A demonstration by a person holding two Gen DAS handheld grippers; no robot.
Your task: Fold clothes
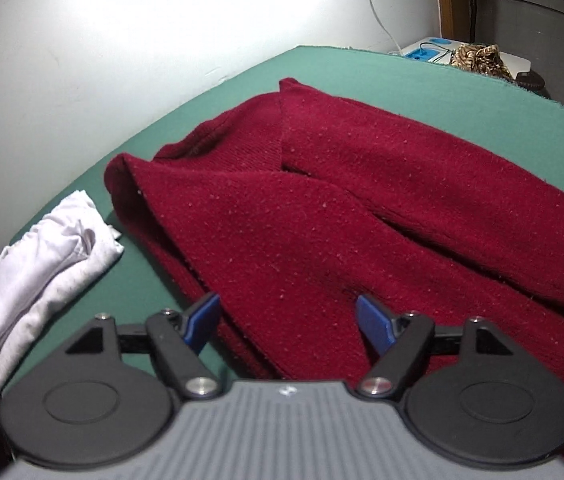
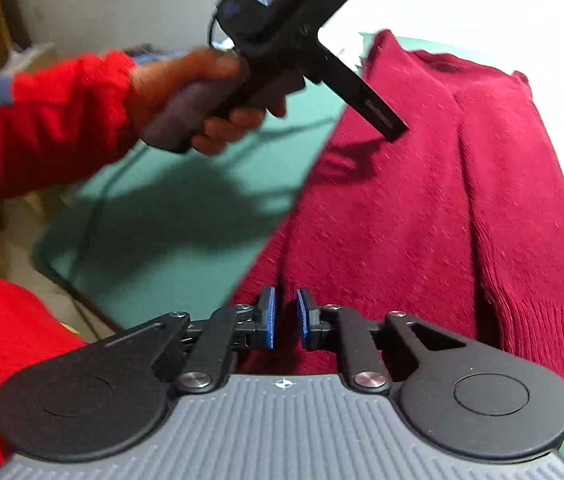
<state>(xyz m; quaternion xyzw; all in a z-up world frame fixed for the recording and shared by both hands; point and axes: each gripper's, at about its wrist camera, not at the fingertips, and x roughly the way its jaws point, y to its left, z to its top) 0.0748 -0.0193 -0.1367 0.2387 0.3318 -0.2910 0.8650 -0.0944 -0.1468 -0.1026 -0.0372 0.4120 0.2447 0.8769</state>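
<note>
Below, maroon sweater (image 1: 361,208) between the left gripper's (image 1: 287,320) wide-spread fingers; right gripper's (image 2: 285,322) fingers nearly closed, apparently empty.

Dark red knit sweater (image 2: 421,200): laid flat on green table surface (image 2: 186,220), ribbed cuff seen near right. Right gripper (image 2: 285,322): blue pads nearly closed, a narrow gap left, at sweater's near edge; grip on fabric cannot be told. Left gripper (image 2: 393,126): held by a hand (image 2: 190,100) in a red sleeve (image 2: 50,120), raised over the sweater's left edge.
</note>
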